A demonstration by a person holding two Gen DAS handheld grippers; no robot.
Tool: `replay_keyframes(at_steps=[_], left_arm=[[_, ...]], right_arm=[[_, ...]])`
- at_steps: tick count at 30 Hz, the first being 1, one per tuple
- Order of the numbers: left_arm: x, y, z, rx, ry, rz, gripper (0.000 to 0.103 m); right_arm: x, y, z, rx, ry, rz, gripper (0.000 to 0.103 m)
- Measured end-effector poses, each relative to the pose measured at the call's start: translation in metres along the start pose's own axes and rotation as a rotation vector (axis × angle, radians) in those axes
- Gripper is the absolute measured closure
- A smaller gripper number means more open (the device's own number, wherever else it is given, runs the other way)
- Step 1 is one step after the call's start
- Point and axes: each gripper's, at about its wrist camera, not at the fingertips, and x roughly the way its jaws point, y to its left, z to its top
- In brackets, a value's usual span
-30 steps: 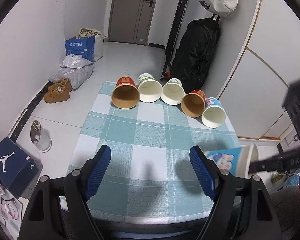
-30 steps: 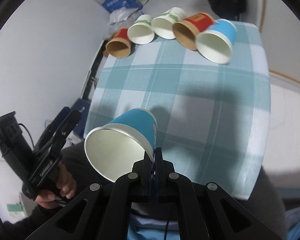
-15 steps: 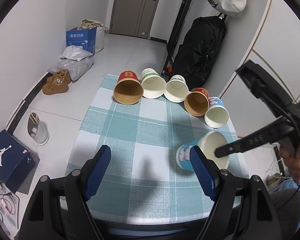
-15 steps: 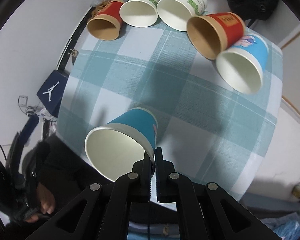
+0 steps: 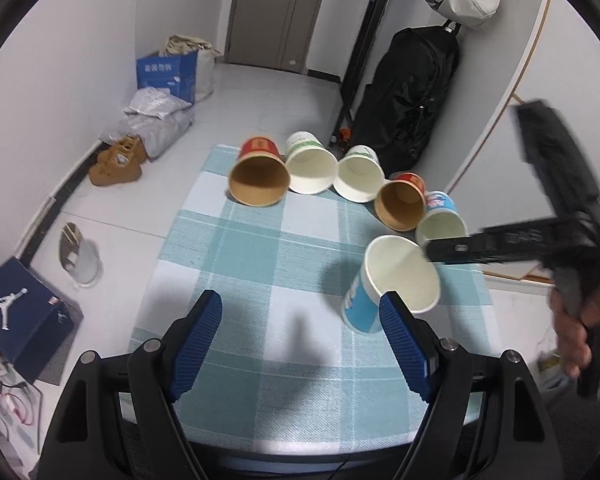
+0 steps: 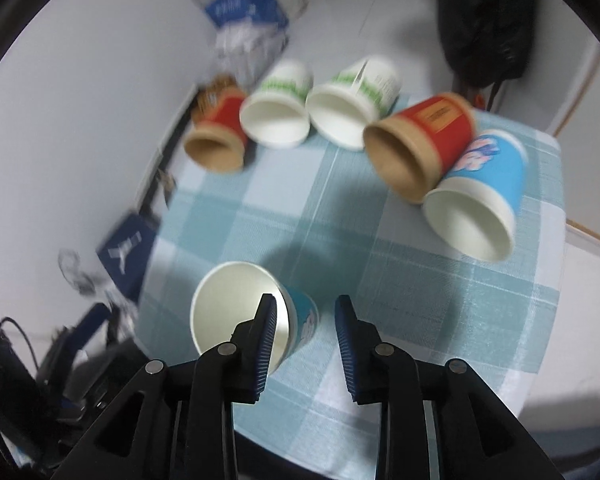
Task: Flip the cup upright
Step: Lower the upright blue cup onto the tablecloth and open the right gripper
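Standing on its small end on the checked tablecloth [image 5: 260, 264], the blue cup [image 5: 396, 280] has its white mouth up, and it leans a little. It sits at about 3 o'clock on the table in the left wrist view, at the near right part of the cloth.

The right gripper [image 6: 306, 320] has its blue fingers [image 6: 346, 334] spread apart. One finger is over the cup's rim, inside the mouth, and the other is outside, off to the cup's side. I cannot tell if the inner finger touches the cup wall.

The left gripper [image 5: 300, 332] is wide open and holds nothing. It hangs over the near edge of the table at 6 o'clock. Its right finger is just in front of the blue cup in that view.

Five more cups lie on their sides in a curved row at 12 o'clock to 2 o'clock on the cloth: a red cup [image 5: 258, 174], two white cups with green print [image 5: 312, 168], another red cup [image 5: 402, 204] and a second blue cup [image 5: 440, 222]. Their mouths face the near side.

A black bag [image 5: 404, 100] leans on the wall past the table at 1 o'clock. A dark blue shoe box [image 5: 20, 320] sits on the floor at 8 o'clock.
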Motion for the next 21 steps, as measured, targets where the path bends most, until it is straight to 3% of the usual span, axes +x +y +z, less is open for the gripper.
replay_keyframes(at_steps=[6,10,14,17,21], left_arm=[[-0.01,-0.011,0.0,0.051,-0.105,0.073,0.025],[-0.016,-0.017,-0.002,0.076,-0.153,0.091,0.025],[-0.022,-0.021,-0.006,0.098,-0.194,0.096,0.025],[-0.024,-0.024,-0.008,0.103,-0.207,0.088,0.025],[-0.026,-0.026,-0.011,0.098,-0.211,0.08,0.025]], right_arm=[[-0.043,0.002,-0.051,0.0,-0.326,0.022,0.072],[-0.059,0.003,-0.094,0.037,-0.52,0.018,0.063],[-0.068,0.011,-0.122,0.001,-0.617,-0.024,0.054],[-0.075,0.021,-0.138,-0.051,-0.677,-0.05,0.032],[-0.081,0.031,-0.152,-0.111,-0.731,-0.083,0.025]])
